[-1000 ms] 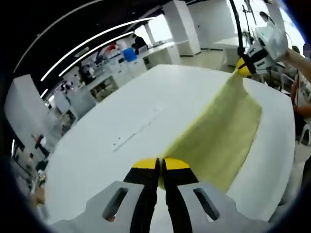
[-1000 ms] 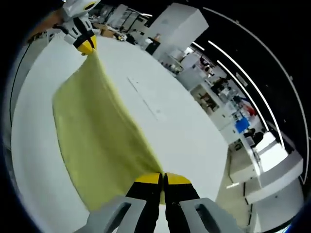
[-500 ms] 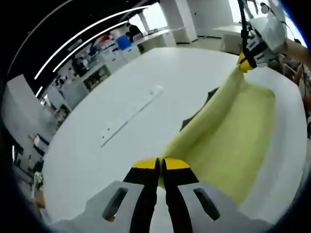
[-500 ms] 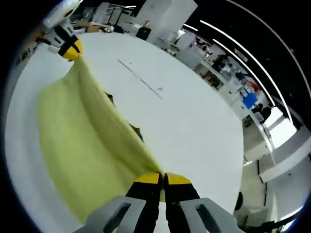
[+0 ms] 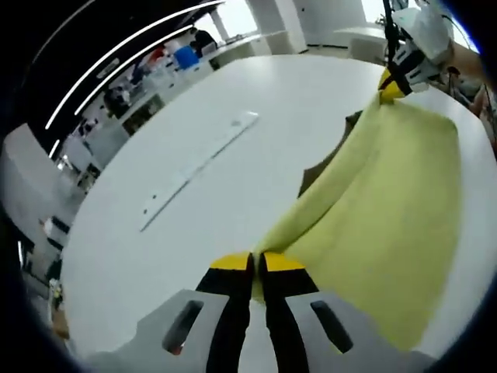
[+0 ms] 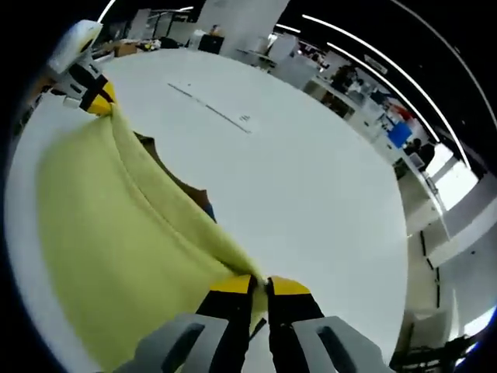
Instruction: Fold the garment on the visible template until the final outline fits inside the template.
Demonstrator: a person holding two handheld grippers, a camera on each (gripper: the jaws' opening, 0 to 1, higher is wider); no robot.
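Left gripper (image 5: 257, 264): my jaws are closed tight, pinching one corner of the yellow garment (image 5: 388, 225) right at the yellow tips. From there the cloth runs forward and to the right of the jaws, its raised edge stretched up to the right gripper (image 5: 390, 84), which shows at top right, pinching the far corner.

Right gripper view: my right gripper (image 6: 259, 286) has its jaws pressed together on its corner of the garment (image 6: 109, 233), cloth bunched between the tips. Fabric spreads forward-left of the jaws, over the white table (image 6: 311, 179), up to the left gripper (image 6: 99, 98) at top left.

A dark patch (image 6: 175, 183) shows just beyond the lifted edge; can't tell what it is. A long pale strip (image 5: 194, 171) lies on the table, well left of the cloth.
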